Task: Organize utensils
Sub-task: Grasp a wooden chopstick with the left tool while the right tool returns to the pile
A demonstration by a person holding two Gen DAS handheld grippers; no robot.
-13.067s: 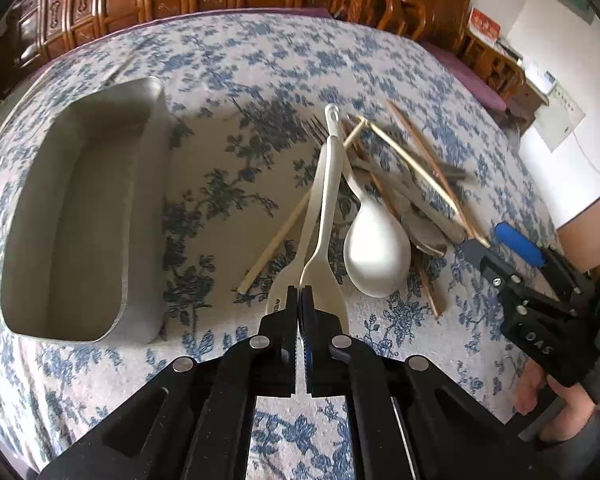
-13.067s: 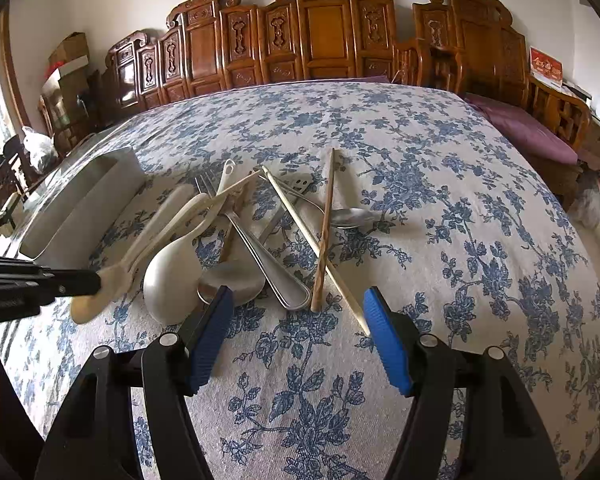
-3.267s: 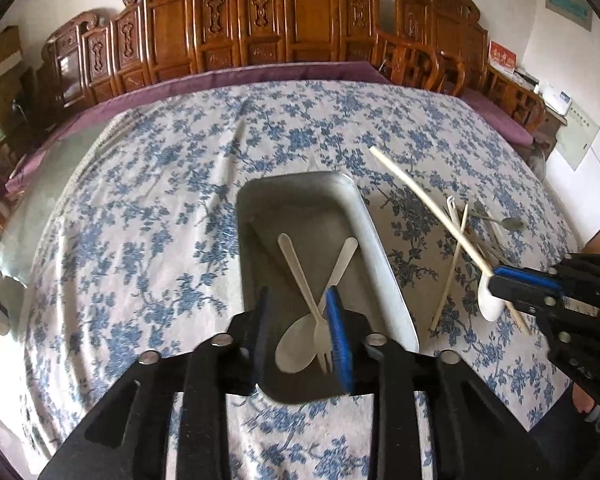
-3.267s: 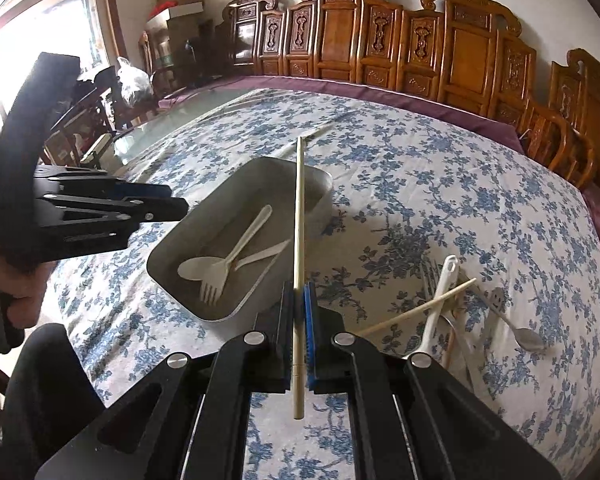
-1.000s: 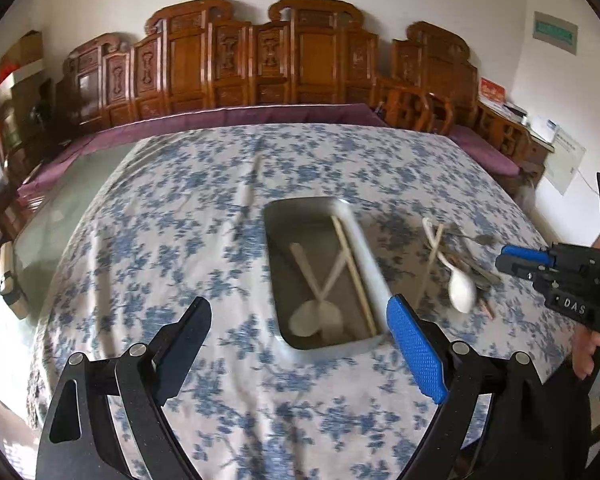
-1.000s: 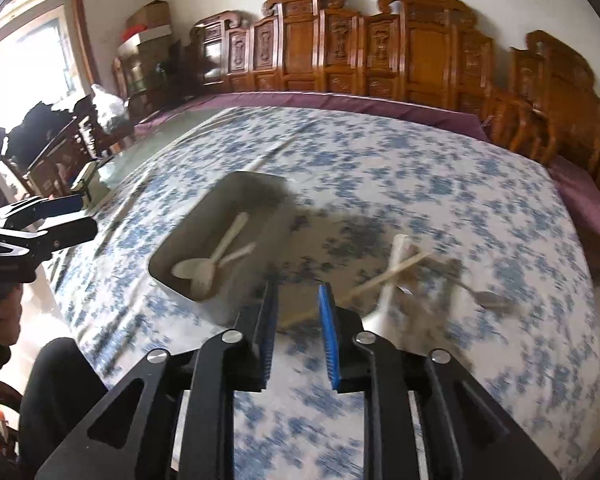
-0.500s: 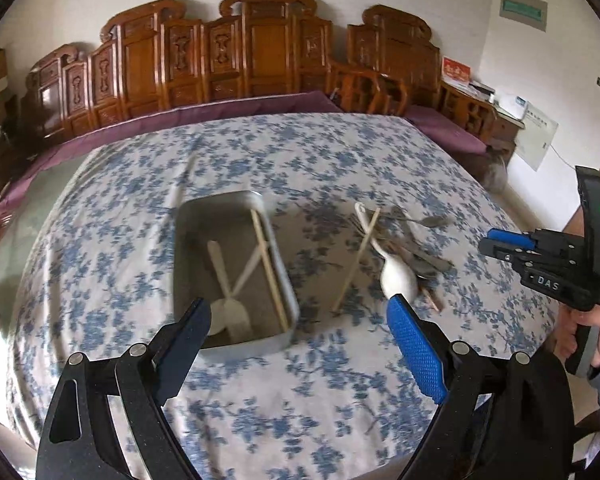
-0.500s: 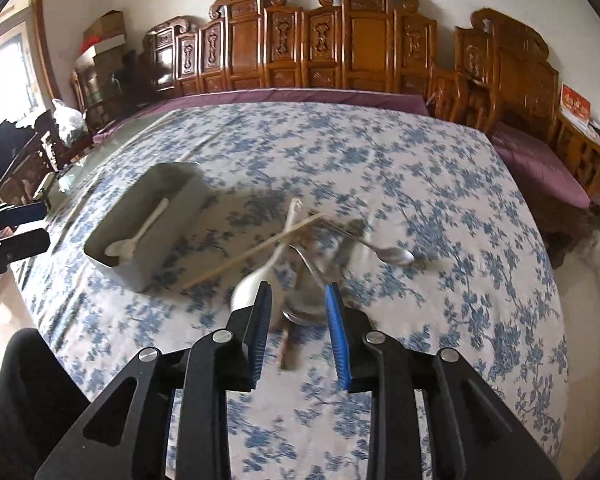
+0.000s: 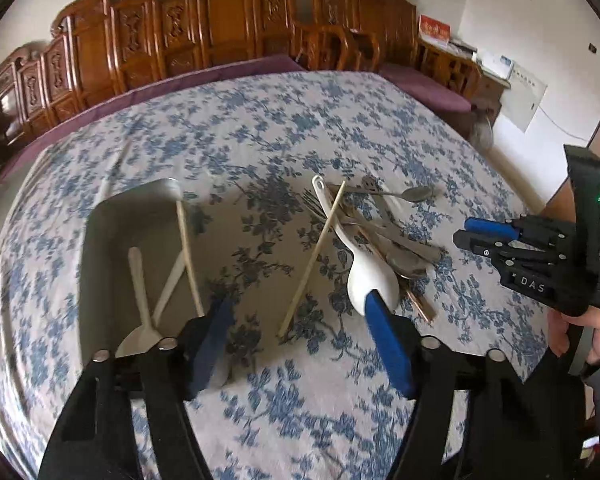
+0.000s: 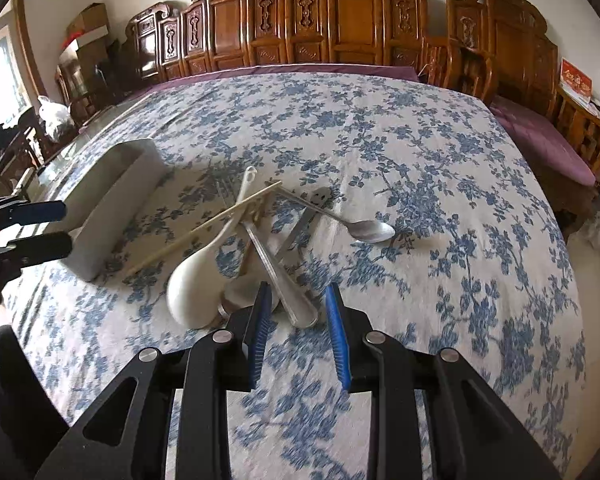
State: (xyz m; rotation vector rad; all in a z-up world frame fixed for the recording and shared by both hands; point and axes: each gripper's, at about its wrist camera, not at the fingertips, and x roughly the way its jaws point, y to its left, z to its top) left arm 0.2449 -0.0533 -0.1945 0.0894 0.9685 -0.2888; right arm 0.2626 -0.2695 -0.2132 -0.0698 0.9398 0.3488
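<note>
A grey metal tray (image 9: 100, 216) on the left holds a cream spoon (image 9: 140, 300), a cream fork and a chopstick (image 9: 186, 248). Right of it lies a pile: a white ladle spoon (image 9: 370, 280), a loose chopstick (image 9: 312, 260) and metal spoons (image 9: 416, 194). My left gripper (image 9: 296, 304) hovers at the pile's near edge, jaws closing, with the loose chopstick's near end between them but untouched. My right gripper (image 10: 298, 292) stands part open above the wide end of a metal utensil (image 10: 296, 308), beside the ladle spoon (image 10: 196, 280), and is not pressing on it.
A blue-flowered cloth (image 10: 420, 168) covers the big round table. Carved wooden chairs (image 10: 340, 20) line the far wall. The tray (image 10: 112, 200) sits left of the pile, with the left gripper (image 10: 60, 226) beyond it. A hand (image 9: 588, 332) holds the right gripper (image 9: 472, 232).
Both grippers have dropped lower and closer to the utensil pile. The left jaws have narrowed. The tray has slid to the left in the left wrist view.
</note>
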